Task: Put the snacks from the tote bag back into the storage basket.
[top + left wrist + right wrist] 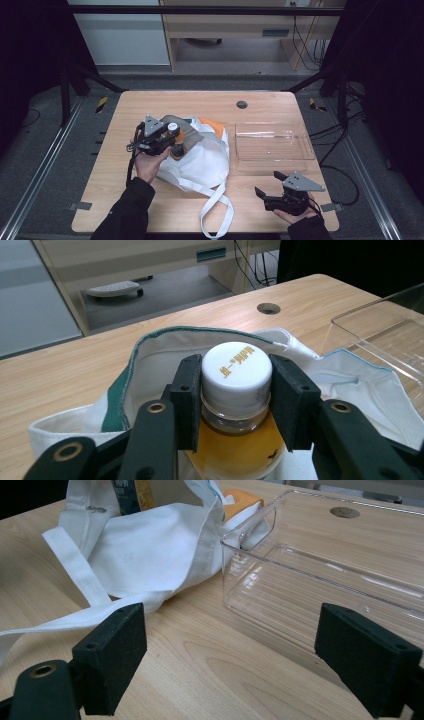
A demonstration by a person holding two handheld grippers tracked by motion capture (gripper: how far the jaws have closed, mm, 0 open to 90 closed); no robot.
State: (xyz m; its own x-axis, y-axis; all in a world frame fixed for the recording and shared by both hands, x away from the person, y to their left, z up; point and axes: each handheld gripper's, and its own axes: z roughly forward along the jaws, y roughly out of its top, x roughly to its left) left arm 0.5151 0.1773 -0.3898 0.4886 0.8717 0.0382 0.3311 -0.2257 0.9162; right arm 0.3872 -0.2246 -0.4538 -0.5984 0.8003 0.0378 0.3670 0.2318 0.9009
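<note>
High view: the left gripper [172, 142] sits at the mouth of a white cloth bag [200, 160] lying mid-surface, its jaws closed on a bottle [176, 150] of amber liquid inside the bag. A clear plastic tray [272, 157] stands just right of the bag on the wooden surface [150, 105]. The right gripper [270, 184] rests near the front right edge, jaws spread wide, holding nothing.

Left gripper view: both pads press the neck of the bottle [237, 405] just under its white cap [237, 372]; the bag's green-trimmed rim [150, 347] rings the bottle.

Right gripper view: the wide-set jaws frame bare surface [215, 680], with the tray [320, 575] ahead and the bag [145, 555] with its strap [75, 575] to the left.
</note>
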